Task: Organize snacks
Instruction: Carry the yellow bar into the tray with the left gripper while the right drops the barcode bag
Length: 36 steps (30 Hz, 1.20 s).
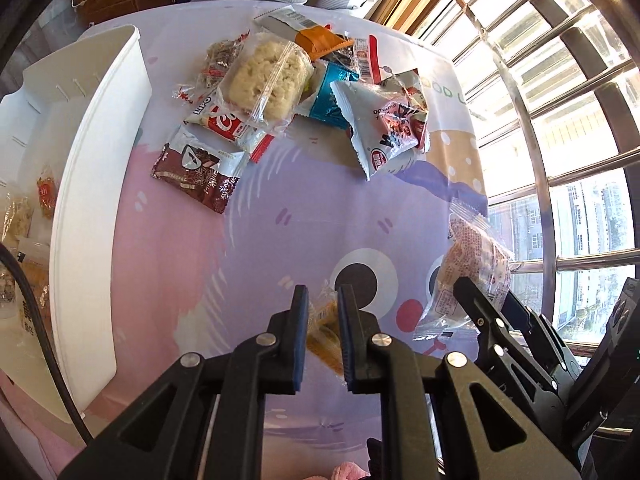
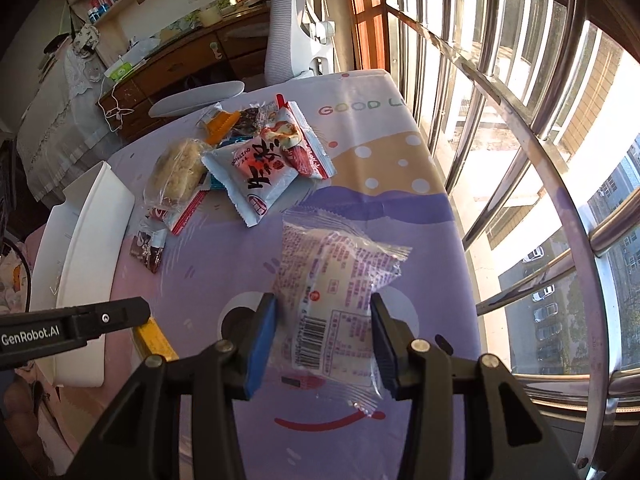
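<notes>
Sunlit beside the barred window, the cartoon tablecloth carries the white bin at its left edge, nearer the left gripper pinching a yellow snack, while the right gripper clamps a clear printed packet lengthwise.

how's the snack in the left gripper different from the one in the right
The left gripper pinches a small orange-yellow snack; the right gripper holds a larger pale snack with a printed label and barcode. The left jaws are narrow, the right jaws wide. Both wrappers are clear.
</notes>
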Tool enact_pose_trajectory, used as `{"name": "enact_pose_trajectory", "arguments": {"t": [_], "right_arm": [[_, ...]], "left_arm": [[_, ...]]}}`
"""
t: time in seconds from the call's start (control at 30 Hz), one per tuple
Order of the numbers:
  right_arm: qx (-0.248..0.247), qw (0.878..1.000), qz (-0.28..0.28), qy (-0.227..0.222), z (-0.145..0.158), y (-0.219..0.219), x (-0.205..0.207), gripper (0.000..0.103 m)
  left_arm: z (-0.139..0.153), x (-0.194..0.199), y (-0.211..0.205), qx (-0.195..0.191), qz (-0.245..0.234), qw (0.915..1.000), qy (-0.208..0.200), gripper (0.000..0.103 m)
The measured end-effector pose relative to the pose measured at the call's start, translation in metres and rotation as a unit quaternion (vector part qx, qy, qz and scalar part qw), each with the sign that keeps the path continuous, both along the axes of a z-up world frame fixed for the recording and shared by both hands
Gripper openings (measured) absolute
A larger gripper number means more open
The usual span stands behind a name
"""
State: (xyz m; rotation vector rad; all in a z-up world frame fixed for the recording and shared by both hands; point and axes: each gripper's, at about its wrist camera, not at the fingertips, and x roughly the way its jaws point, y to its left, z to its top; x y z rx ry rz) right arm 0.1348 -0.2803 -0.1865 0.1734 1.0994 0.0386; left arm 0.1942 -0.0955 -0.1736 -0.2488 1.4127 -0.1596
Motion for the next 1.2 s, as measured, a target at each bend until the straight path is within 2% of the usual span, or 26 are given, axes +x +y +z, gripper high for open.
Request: {"name": "enact_pose_trajectory", "arguments": {"t": [0.23,0.63,0.8,1.2], "right_arm": [[0.005,1.0,0.031,0.002,0.009,0.029,-0.021,0.045],[0.005,0.994,0.109,-0.025,0.04,0.084,-0.046,0.045],[0.011,0.989,0.136,-0.051,0.058,0.115,-0.054,0.045],[0.022,0.977,0.188,-0.101,0.091,0.199,-0.073,0.045]], "left_arm": [[0.033,-0.021,0.01,-0.01,-0.035,0.998,-0.052,0.012],[0.085,-0.056,0.048,-0.015,-0.087,0.9862,-0.14,0.012],[0.098,-0.068,0.078,-0.026,-0.097,0.9819,-0.161,0.012],[0.125,-0.093,0.167,-0.023,-0.101,0.975,-0.197,0.012]]}}
